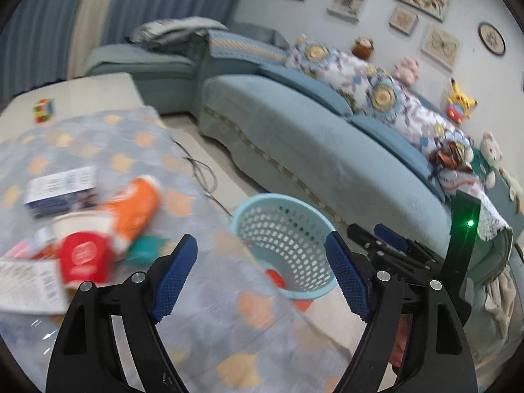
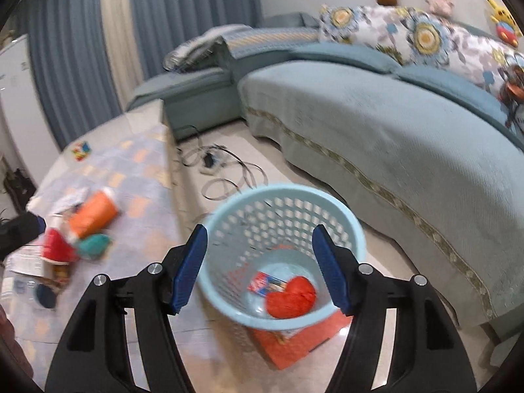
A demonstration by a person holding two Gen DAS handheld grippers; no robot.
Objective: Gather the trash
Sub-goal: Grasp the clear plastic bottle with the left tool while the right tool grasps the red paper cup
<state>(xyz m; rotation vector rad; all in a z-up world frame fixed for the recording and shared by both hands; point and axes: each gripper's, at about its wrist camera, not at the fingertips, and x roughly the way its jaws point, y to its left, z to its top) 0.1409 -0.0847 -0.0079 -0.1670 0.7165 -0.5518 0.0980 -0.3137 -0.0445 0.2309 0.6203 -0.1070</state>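
A light blue perforated basket [image 2: 281,229] stands on an orange box [image 2: 294,344] on the floor beside the table; it holds a red crumpled wrapper [image 2: 290,298] and a small printed packet [image 2: 267,285]. My right gripper [image 2: 262,268] is open and empty above the basket's mouth. My left gripper [image 1: 262,278] is open and empty over the table's edge, with the basket [image 1: 281,242] just beyond. Trash lies on the table: a red cup [image 1: 83,255], an orange packet [image 1: 134,206], a teal lump [image 1: 144,249], a blue-white box [image 1: 62,190] and papers [image 1: 26,281].
A patterned cloth [image 1: 213,311] covers the table. A Rubik's cube [image 1: 44,109] sits at its far end. A blue sofa [image 2: 393,137] with cushions and plush toys runs along the right. Cables [image 2: 222,170] lie on the floor between the table and the sofa.
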